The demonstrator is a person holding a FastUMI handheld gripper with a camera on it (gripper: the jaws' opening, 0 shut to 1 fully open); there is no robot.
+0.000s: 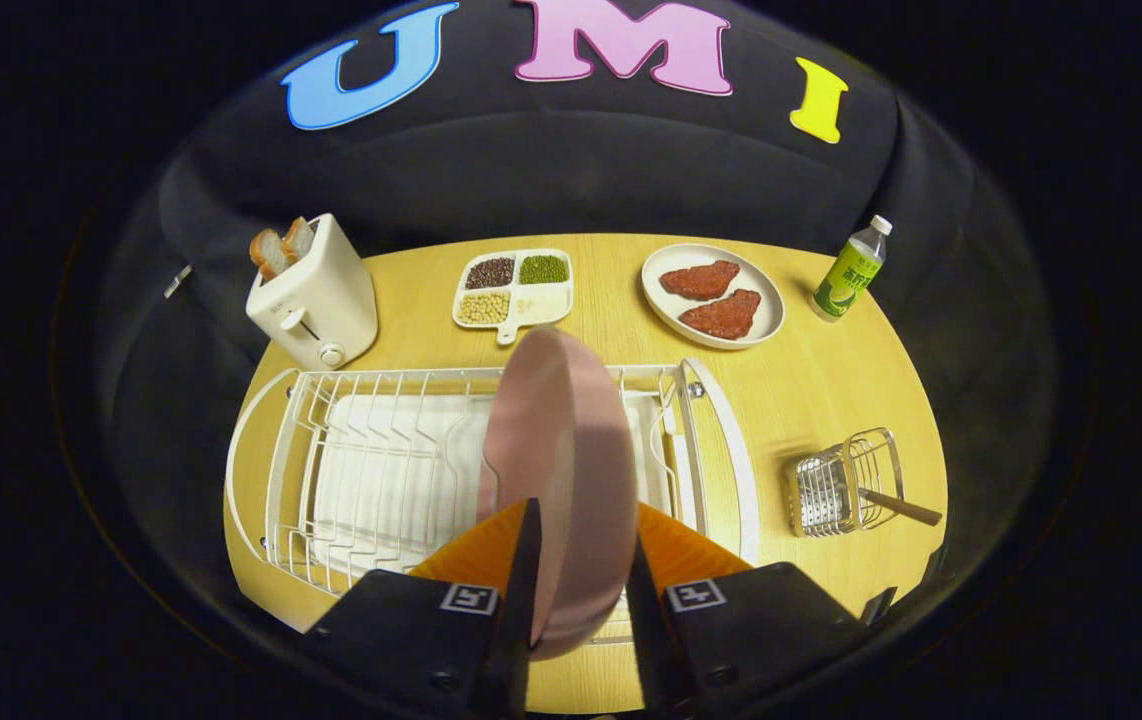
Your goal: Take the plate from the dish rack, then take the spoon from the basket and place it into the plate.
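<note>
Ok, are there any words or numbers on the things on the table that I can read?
Bottle label: writing there, too small to read.
Toaster front: a tiny mark, too blurred to read.
Tool, shut on the pink plate: square patterned tags, no words.

Round pink plate point(556, 470), standing on edge and tilted slightly, clamped at its lower rim between the two fingers of the gripper point(581, 570) above the white wire dish rack point(371, 470). Brown-handled spoon point(899, 507) lying in the small wire basket point(846, 480) beside the rack, handle protruding outward over the rim.
</note>
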